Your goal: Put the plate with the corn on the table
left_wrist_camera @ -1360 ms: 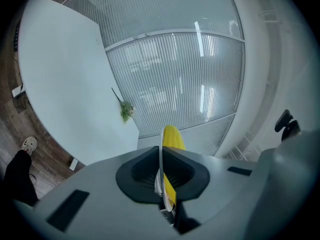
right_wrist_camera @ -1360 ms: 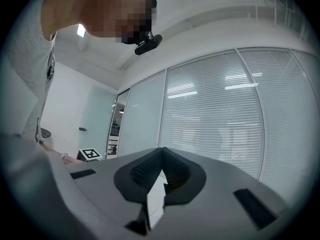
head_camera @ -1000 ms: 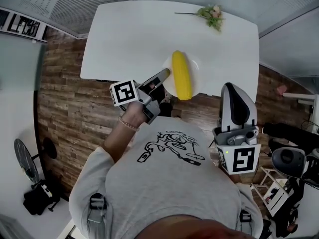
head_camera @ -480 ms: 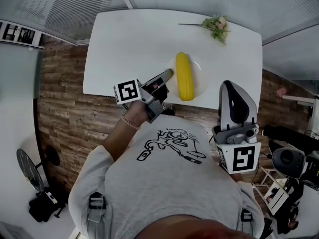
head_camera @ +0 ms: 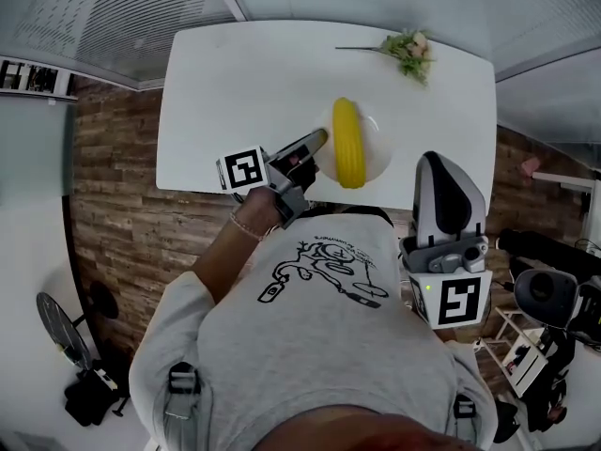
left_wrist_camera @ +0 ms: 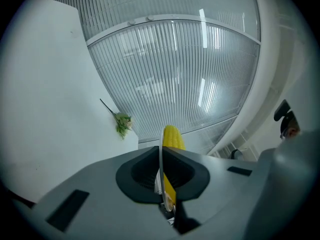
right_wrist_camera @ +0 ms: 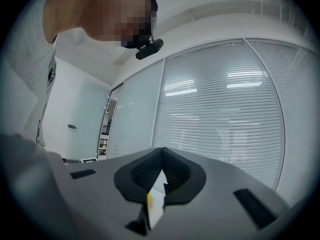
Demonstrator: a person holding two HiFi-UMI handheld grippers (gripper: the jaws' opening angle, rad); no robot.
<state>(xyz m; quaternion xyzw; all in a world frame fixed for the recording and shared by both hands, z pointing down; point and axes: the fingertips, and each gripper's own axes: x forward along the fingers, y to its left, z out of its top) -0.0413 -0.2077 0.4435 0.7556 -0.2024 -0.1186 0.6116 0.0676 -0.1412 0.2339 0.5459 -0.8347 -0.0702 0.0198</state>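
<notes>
Left tongs [head_camera: 317,141] clamped on the left rim of the plate [head_camera: 377,154], thin white edge pinched between both jaws in the left gripper view. Plate out to the right of those tongs, over the near strip of the white surface [head_camera: 244,78]; resting or just above it, cannot tell. Corn [head_camera: 346,143] lying along the plate's middle, long axis running away from the body, just beside the tong tips. Looks like the set-down stage: lower level, then release, minding a roll toward the free right rim. Further right, right tongs [head_camera: 438,165] pressed together on nothing, held close by the chest, well apart from the plate.
</notes>
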